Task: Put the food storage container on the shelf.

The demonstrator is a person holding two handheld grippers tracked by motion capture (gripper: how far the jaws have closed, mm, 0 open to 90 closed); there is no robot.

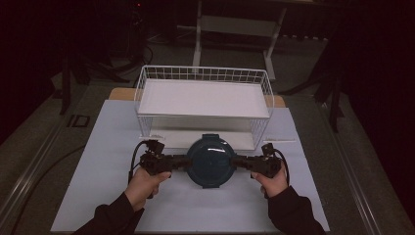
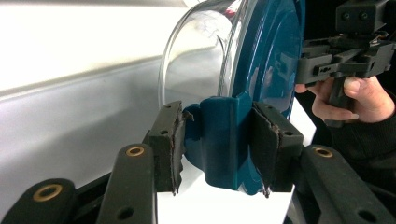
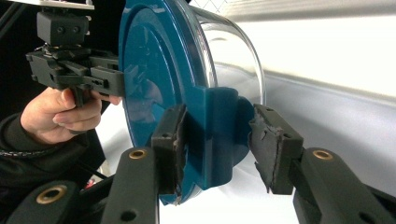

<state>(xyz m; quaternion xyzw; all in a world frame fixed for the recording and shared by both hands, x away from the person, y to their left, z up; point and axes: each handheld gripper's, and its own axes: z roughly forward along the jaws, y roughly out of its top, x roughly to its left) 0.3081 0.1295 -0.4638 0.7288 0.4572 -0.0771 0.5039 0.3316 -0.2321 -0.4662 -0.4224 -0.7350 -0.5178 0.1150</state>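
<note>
A round clear container with a teal lid sits between my two grippers, just in front of the white wire rack. My left gripper is shut on the teal latch tab at the container's left side, both pads pressing it. On the opposite side my right gripper closes around the other latch tab; one pad touches it and the other sits at its edge. The lid faces the person and the glass bowl faces the rack.
The rack has a white top shelf and a lower shelf right behind the container. A white mat covers the table. Dark floor, cables and table legs lie beyond.
</note>
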